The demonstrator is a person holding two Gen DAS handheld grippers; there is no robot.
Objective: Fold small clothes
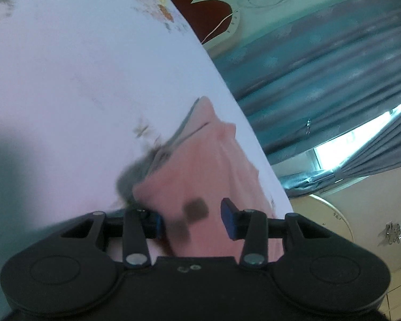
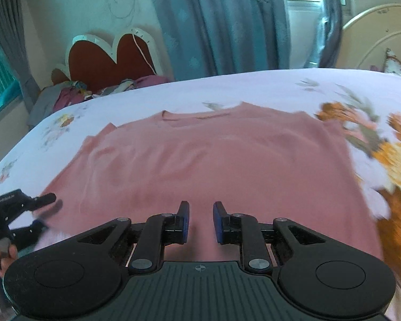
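**Pink T-shirt spread flat on the floral bedsheet**

Pink T-shirt (image 2: 208, 155) lies face up across the middle of the right wrist view, neckline toward the far edge, on a white bedsheet (image 2: 254, 88) printed with orange flowers. The right gripper (image 2: 200, 220) hangs over the shirt's near hem, jaws narrowly apart with nothing between them. At the lower left of that view the left gripper (image 2: 44, 211) sits at the shirt's corner, a hand (image 2: 2, 256) behind it; its jaws are parted, and blur hides whether they pinch cloth. A heap of clothes (image 2: 74, 91) rests against the heart-shaped headboard (image 2: 109, 58), upper left.
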